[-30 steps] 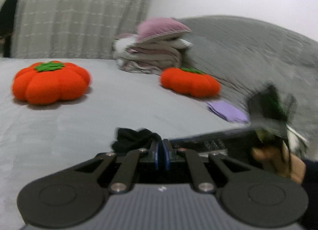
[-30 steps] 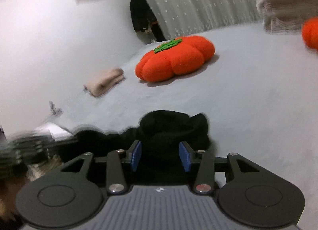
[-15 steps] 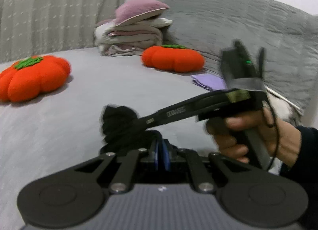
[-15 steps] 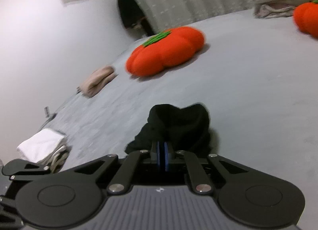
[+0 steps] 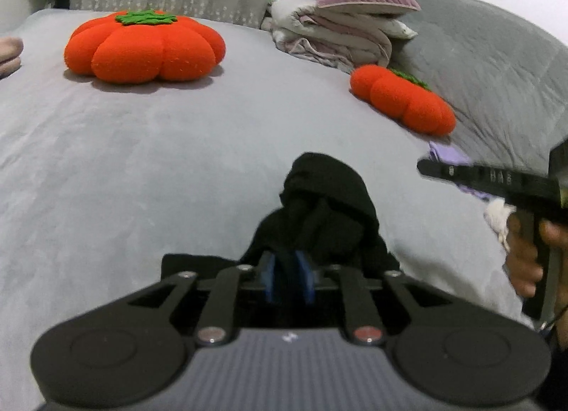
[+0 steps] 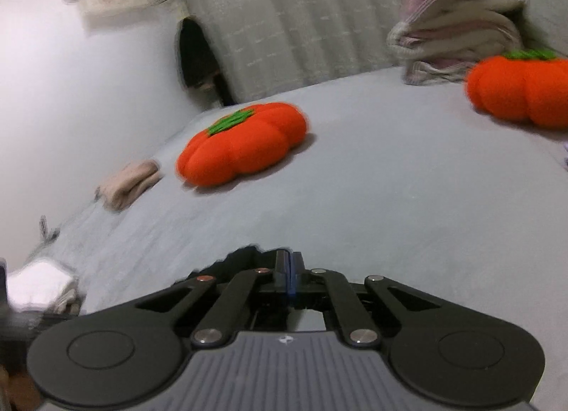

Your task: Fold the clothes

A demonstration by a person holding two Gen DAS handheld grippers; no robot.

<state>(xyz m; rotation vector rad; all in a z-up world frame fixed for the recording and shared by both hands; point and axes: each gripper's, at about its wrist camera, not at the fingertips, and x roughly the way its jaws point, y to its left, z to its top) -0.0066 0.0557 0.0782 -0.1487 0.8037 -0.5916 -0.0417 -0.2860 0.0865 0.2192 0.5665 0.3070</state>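
**Black garment bunched at the left fingers, right hand-held gripper off to the side**

Left wrist view: my left hand-held gripper (image 5: 288, 277) sits at the lower centre of the frame with its blue pads a little apart, and a fold of the black garment (image 5: 326, 205) seems to run between them. I judge it a loose pinch, but motion blur keeps me from being sure. The garment is a crumpled heap on the grey bed (image 5: 149, 162), directly ahead of these fingers. Its long axis runs from the pads up toward the middle of the frame, with a flatter flap spreading to the lower left of the fingers. The right hand-held gripper (image 5: 426, 165) enters from the right edge, held by a hand (image 5: 525, 254). Its tip points left and stands apart from the cloth, to the garment's right.

Right wrist view: the fingers at lower centre are pressed together, blue pads touching. Only a dark sliver of the garment shows, just left of and below them at the lower centre. I cannot tell whether any cloth is caught between them. Ahead lie an orange pumpkin cushion (image 6: 241, 142) and a folded beige cloth (image 6: 129, 182) in the left middle.

The garment is a lump, not a flat fold. The left hand is the nearer one; the right would have to come in from the garment's right side.
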